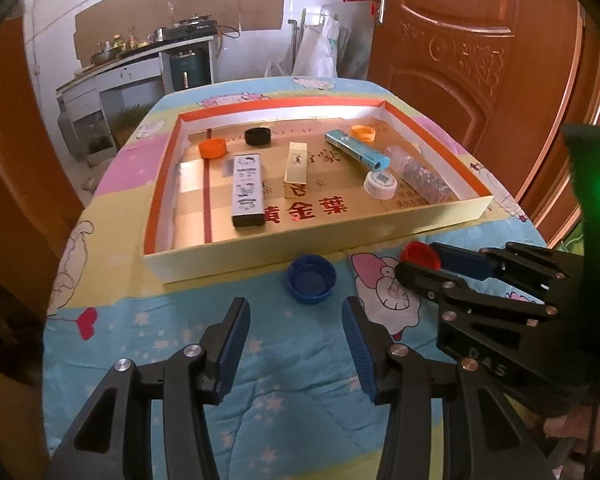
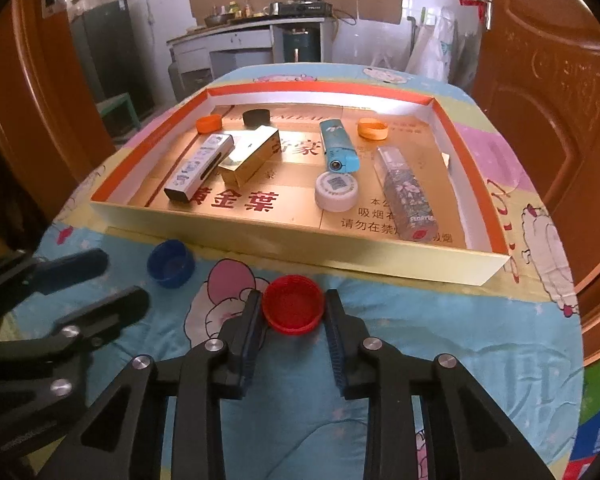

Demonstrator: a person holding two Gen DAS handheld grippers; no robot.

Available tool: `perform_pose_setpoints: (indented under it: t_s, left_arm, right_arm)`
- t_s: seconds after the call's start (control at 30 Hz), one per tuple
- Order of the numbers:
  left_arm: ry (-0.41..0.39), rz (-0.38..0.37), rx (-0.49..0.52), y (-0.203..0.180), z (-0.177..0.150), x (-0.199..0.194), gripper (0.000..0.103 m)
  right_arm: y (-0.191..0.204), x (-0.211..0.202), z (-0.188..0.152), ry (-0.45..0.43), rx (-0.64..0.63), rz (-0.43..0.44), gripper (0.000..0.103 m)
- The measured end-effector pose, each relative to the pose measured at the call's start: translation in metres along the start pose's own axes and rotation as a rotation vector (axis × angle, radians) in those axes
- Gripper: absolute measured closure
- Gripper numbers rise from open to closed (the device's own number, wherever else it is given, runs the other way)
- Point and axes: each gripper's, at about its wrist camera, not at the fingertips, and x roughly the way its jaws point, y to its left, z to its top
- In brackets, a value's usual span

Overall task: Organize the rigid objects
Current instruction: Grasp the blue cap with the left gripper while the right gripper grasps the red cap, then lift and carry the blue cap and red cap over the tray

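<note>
Right gripper (image 2: 293,312) pads snug vs red cap (image 2: 293,309), box (image 2: 300,245) just beyond.

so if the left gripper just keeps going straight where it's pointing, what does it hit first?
Most likely the blue cap, lying open side up on the quilt just ahead of the open left gripper and roughly centred between its fingers. Behind it stands the near wall of the box. Depth is hard to judge.

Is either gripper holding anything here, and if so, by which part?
The right gripper grips the red cap by opposite sides of its rim, open side up. The left gripper holds nothing; the blue cap lies ahead of it.
</note>
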Motion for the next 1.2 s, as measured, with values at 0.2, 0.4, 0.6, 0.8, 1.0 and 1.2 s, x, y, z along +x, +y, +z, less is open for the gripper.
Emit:
perform_pose_setpoints:
  t_s: [0.2, 0.4, 0.6, 0.8, 1.0, 1.2]
  left_arm:
    - [0.029, 0.012, 0.012, -0.009, 0.005, 0.018, 0.055]
    - [0.04, 0.027, -0.026, -0.005, 0.009, 0.03, 0.056]
    - [0.007, 0.05, -0.033, -0.003, 0.009, 0.03, 0.073]
    - [-0.006, 0.027, -0.043, 0.0, 0.005, 0.025, 0.073]
    - [-0.027, 0.017, -0.046, -0.002, 0.004, 0.012, 0.073]
    - [-0.059, 0.002, -0.052, -0.004, 0.004, -0.008, 0.073]
  right_arm:
    - [-0.007, -0.001, -0.003, -0.016, 0.021, 0.027, 0.073]
    - [-0.011, -0.003, -0.005, -0.023, 0.046, 0.054, 0.072]
    - [-0.01, -0.005, -0.006, -0.028, 0.042, 0.042, 0.072]
    - [-0.021, -0.014, -0.012, -0.05, 0.103, 0.053, 0.072]
    - [-0.031, -0.028, -0.023, -0.058, 0.132, 0.032, 0.073]
    - [-0.035, -0.038, -0.036, -0.044, 0.146, 0.009, 0.073]
